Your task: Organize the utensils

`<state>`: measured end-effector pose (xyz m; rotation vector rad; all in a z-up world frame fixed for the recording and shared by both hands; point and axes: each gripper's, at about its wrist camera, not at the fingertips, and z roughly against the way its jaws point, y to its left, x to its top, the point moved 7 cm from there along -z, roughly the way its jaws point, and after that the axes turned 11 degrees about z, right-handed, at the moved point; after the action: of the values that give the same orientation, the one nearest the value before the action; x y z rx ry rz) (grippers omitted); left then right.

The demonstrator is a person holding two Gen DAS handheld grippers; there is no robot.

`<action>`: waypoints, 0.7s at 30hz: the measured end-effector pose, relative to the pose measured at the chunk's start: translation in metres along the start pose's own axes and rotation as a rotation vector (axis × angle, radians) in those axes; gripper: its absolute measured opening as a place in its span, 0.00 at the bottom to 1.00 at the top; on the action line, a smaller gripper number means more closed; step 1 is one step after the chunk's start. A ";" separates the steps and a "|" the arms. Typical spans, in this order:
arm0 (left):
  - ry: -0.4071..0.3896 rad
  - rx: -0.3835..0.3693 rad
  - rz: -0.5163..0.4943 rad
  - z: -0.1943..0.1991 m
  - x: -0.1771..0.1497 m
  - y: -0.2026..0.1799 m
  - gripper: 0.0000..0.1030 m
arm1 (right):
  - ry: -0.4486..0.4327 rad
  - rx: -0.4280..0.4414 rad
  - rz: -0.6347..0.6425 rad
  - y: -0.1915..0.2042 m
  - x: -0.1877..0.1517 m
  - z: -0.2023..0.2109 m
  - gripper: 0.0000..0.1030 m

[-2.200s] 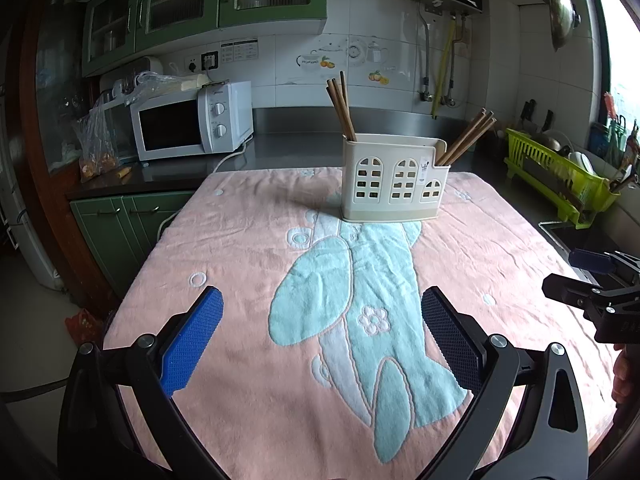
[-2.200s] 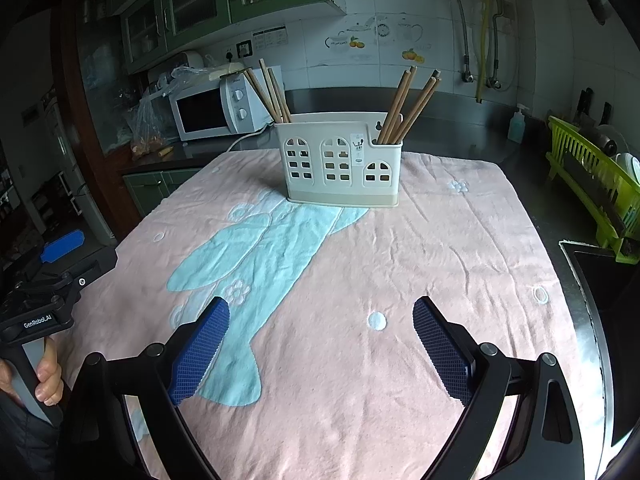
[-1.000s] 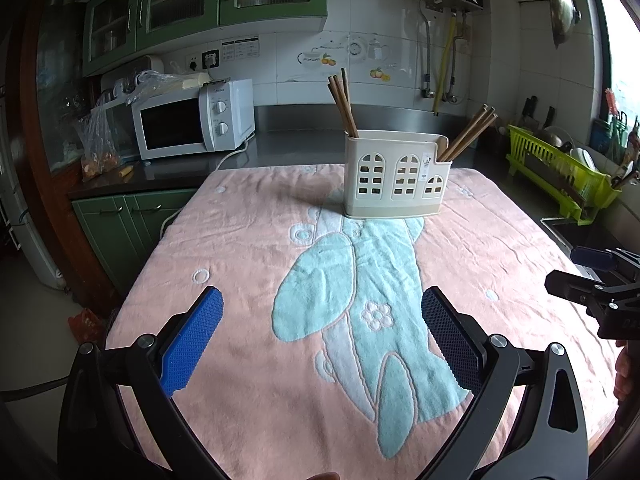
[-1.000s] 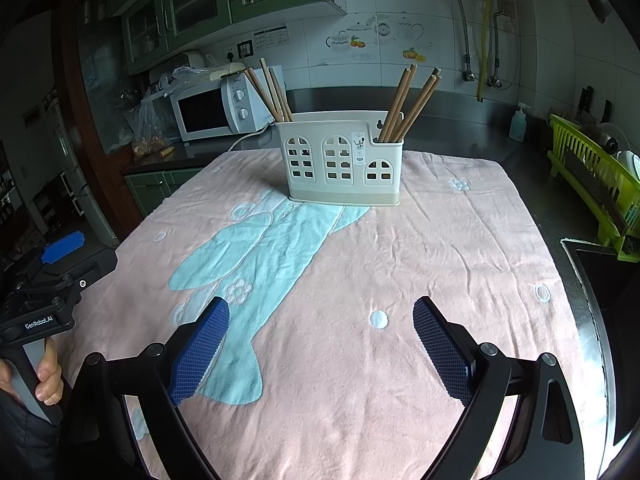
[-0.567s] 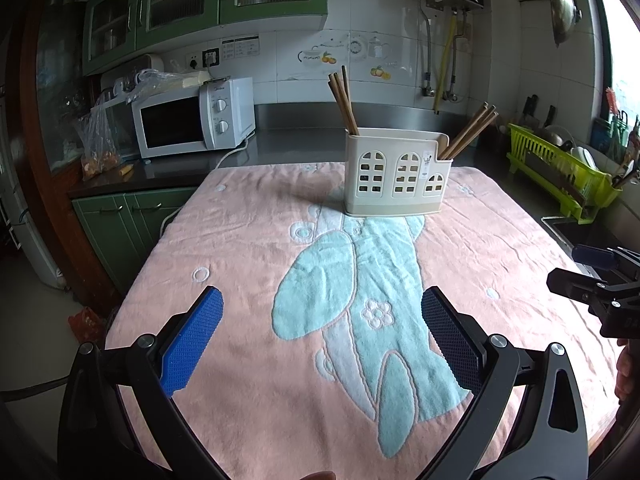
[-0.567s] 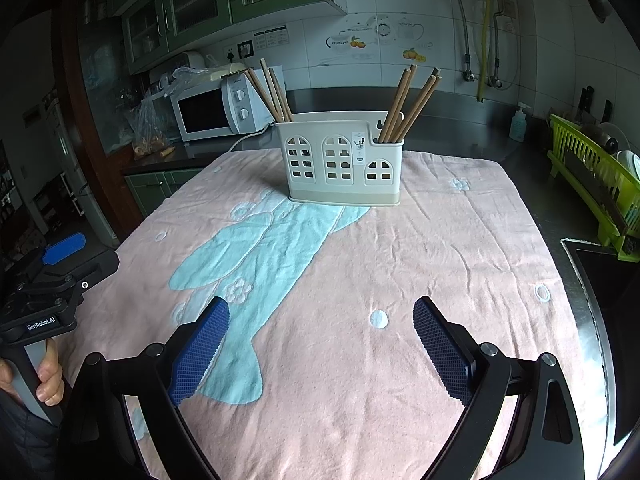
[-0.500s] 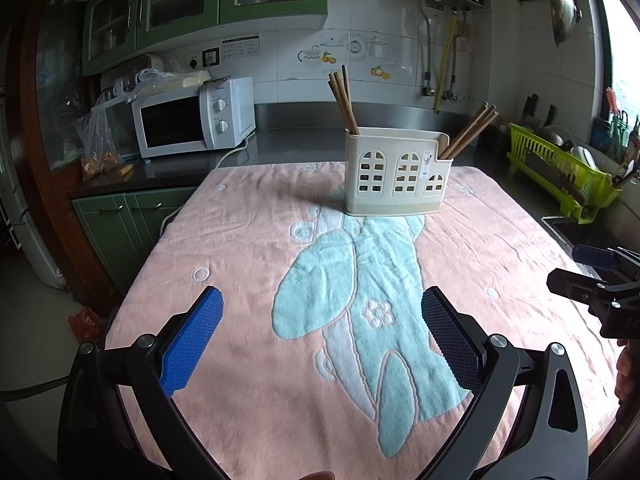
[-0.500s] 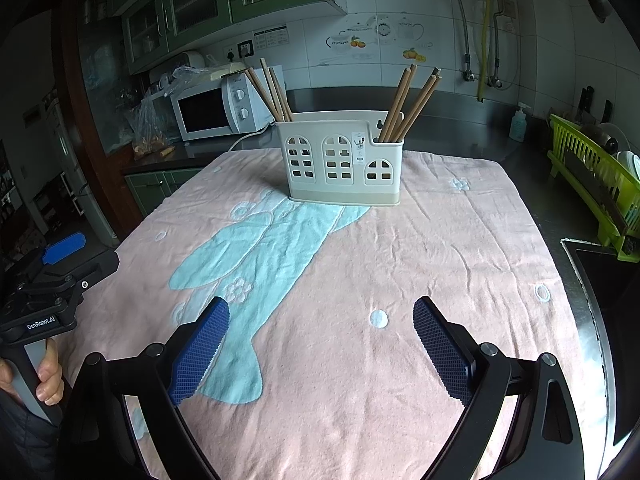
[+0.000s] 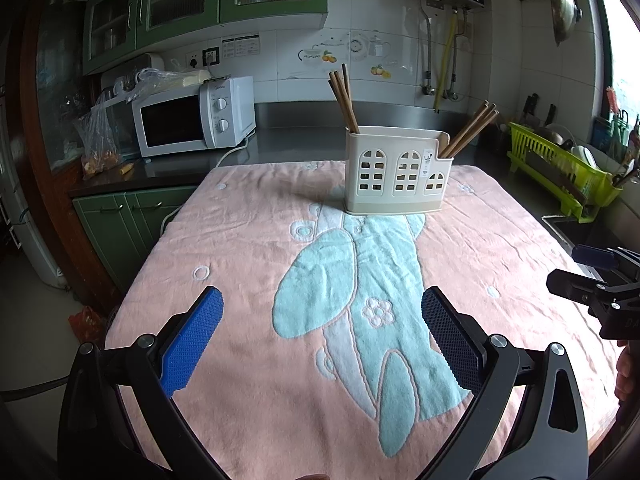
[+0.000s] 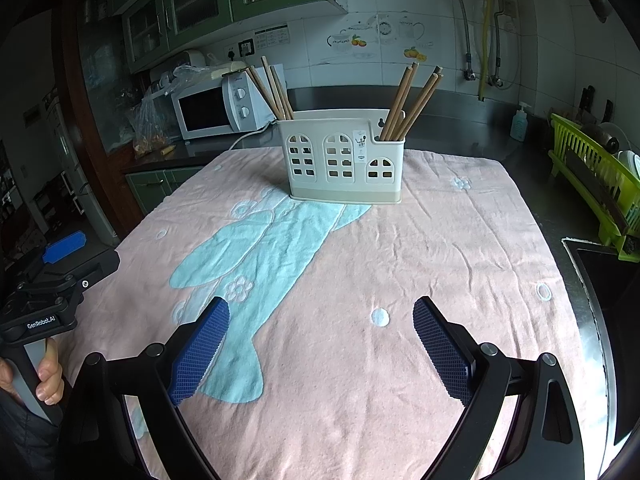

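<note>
A cream utensil holder (image 9: 396,172) (image 10: 344,156) with arched cut-outs stands upright at the far end of a pink towel (image 9: 248,264) (image 10: 440,248). Wooden chopsticks lean out of its left compartment (image 9: 343,98) (image 10: 272,90) and its right compartment (image 9: 472,128) (image 10: 412,98). My left gripper (image 9: 320,332) hovers open over the towel's near edge, nothing between its blue pads. My right gripper (image 10: 320,340) is open too, empty, low over the near right part of the towel. Each gripper shows at the edge of the other's view, held by a hand (image 10: 48,380).
A white microwave (image 9: 192,118) and a plastic bag (image 9: 100,140) sit on the dark counter at back left. A green dish rack (image 9: 560,172) (image 10: 596,176) stands at the right beside a sink (image 10: 600,276). Green cabinets hang above.
The left wrist view has drifted slightly, so the holder sits a touch lower and nearer than 2.2 s ago. Both grippers stay open and empty; nothing on the towel moved.
</note>
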<state>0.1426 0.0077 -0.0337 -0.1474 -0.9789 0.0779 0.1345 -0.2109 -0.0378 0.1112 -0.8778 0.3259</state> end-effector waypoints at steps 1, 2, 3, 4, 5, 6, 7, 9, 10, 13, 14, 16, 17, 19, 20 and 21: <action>0.001 0.001 0.000 0.000 0.000 0.000 0.95 | 0.000 0.001 -0.001 0.000 0.000 0.000 0.87; 0.002 0.001 0.000 -0.001 0.000 0.001 0.95 | -0.001 0.001 0.000 0.000 0.000 0.000 0.87; 0.002 0.001 0.000 -0.001 -0.001 0.001 0.95 | -0.001 0.001 0.000 0.000 0.000 0.000 0.87; 0.001 0.001 -0.001 -0.001 0.000 0.001 0.95 | -0.002 0.001 -0.001 0.000 0.000 0.000 0.87; -0.001 0.001 -0.002 -0.001 0.000 0.001 0.95 | -0.003 0.002 -0.002 0.000 -0.001 0.000 0.87; -0.001 0.000 -0.003 -0.001 0.000 0.001 0.95 | -0.002 0.002 -0.001 0.000 -0.001 0.000 0.87; 0.000 -0.001 -0.002 -0.001 0.000 0.001 0.95 | -0.001 0.001 0.000 0.000 -0.001 0.000 0.87; 0.001 -0.002 -0.002 -0.002 0.000 0.001 0.95 | 0.000 0.002 -0.001 0.000 -0.001 0.000 0.87; 0.000 -0.002 -0.002 -0.002 -0.001 0.001 0.95 | 0.000 0.002 0.000 0.000 -0.001 0.000 0.87; 0.002 0.000 -0.003 -0.002 -0.001 0.001 0.95 | 0.000 0.002 0.001 0.000 -0.001 0.000 0.87; 0.003 0.002 -0.004 -0.002 -0.001 0.001 0.95 | 0.000 0.002 0.000 0.000 -0.001 0.000 0.87; 0.004 0.001 -0.005 -0.002 -0.001 0.001 0.95 | 0.000 0.003 0.000 0.000 -0.001 0.000 0.87; 0.004 0.000 -0.003 -0.002 -0.001 0.001 0.95 | 0.000 0.003 0.000 0.000 -0.001 0.000 0.87; 0.001 -0.002 -0.002 -0.002 -0.002 0.000 0.95 | 0.001 0.004 0.000 0.000 -0.001 0.000 0.87; -0.005 -0.003 -0.004 -0.001 -0.001 -0.001 0.95 | 0.001 0.004 0.000 0.001 -0.002 0.000 0.87; -0.013 -0.003 -0.006 0.001 -0.001 -0.001 0.95 | 0.001 0.004 0.000 0.001 -0.002 0.000 0.87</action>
<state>0.1416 0.0062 -0.0339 -0.1472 -0.9925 0.0715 0.1332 -0.2108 -0.0388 0.1146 -0.8765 0.3273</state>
